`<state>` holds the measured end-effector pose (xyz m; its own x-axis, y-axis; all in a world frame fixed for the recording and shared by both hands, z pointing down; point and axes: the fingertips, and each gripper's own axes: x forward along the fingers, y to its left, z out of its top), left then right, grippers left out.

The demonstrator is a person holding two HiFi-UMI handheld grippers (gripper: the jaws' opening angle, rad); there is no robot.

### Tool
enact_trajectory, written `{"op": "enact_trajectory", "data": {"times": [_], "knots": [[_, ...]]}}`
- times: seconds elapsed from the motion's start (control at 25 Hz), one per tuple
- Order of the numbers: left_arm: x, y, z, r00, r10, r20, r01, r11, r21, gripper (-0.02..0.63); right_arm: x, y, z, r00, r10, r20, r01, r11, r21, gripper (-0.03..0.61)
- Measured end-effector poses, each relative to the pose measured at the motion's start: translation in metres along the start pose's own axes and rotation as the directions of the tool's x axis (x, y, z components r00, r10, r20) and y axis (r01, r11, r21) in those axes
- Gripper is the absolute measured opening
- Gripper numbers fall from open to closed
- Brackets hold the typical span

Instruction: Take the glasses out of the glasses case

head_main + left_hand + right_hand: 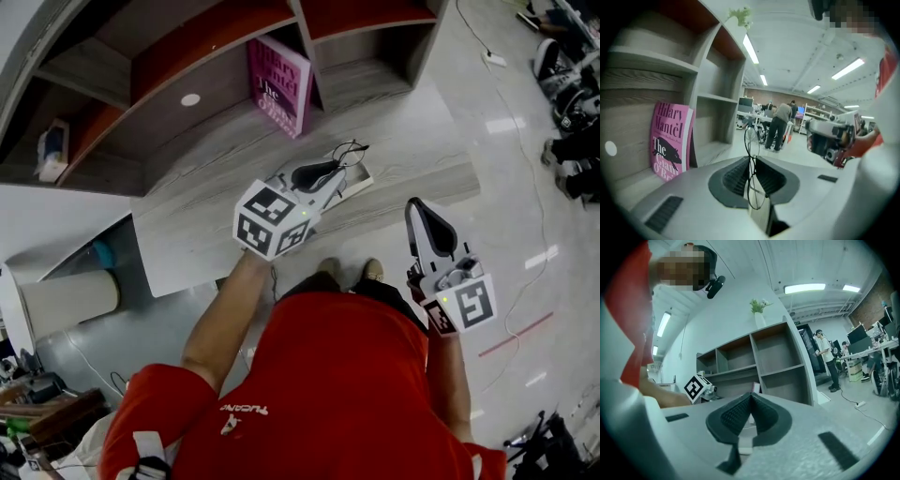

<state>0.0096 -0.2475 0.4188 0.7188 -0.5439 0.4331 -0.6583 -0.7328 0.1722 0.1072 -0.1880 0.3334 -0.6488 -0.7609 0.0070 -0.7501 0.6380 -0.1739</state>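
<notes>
Head view: looking down on a grey wood-grain bench (187, 206) under open shelving (169, 56), with a pink book (278, 86) leaning at the back and glossy floor (506, 141) lying to the right. Left gripper (330, 173) pinching thin wire glasses (349, 152) above the bench. Right gripper (420, 214) hanging apart over the floor.

Left gripper view: clamping the glasses between the lenses, long axis standing upright, one lens above the other. People standing in the room beyond.

Right gripper view: pads pressing together.
</notes>
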Motion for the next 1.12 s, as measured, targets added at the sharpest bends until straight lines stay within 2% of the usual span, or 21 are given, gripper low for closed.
{"op": "enact_trajectory", "data": {"times": [0.24,0.56,0.8,1.12], "knots": [[-0.027,-0.02,0.04,0.979,-0.002,0.205,0.004,1.0,-0.012,0.043,0.003,0.01,0.003,1.0,0.028,0.0,-0.028,1.0,-0.015,0.003],[-0.053,-0.038,0.06,0.936,0.016,0.352,-0.031,0.999,0.038,0.043,0.006,0.022,0.011,0.998,0.067,0.001,-0.067,0.997,-0.05,0.003],[-0.069,-0.044,0.072,0.914,0.026,0.406,-0.056,0.996,0.064,0.043,0.008,0.026,0.016,0.997,0.083,-0.003,-0.083,0.994,-0.075,0.003],[-0.077,-0.042,0.068,0.918,0.04,0.394,-0.075,0.994,0.075,0.043,0.01,0.037,0.011,0.996,0.085,0.006,-0.084,0.993,-0.079,0.003]]}}
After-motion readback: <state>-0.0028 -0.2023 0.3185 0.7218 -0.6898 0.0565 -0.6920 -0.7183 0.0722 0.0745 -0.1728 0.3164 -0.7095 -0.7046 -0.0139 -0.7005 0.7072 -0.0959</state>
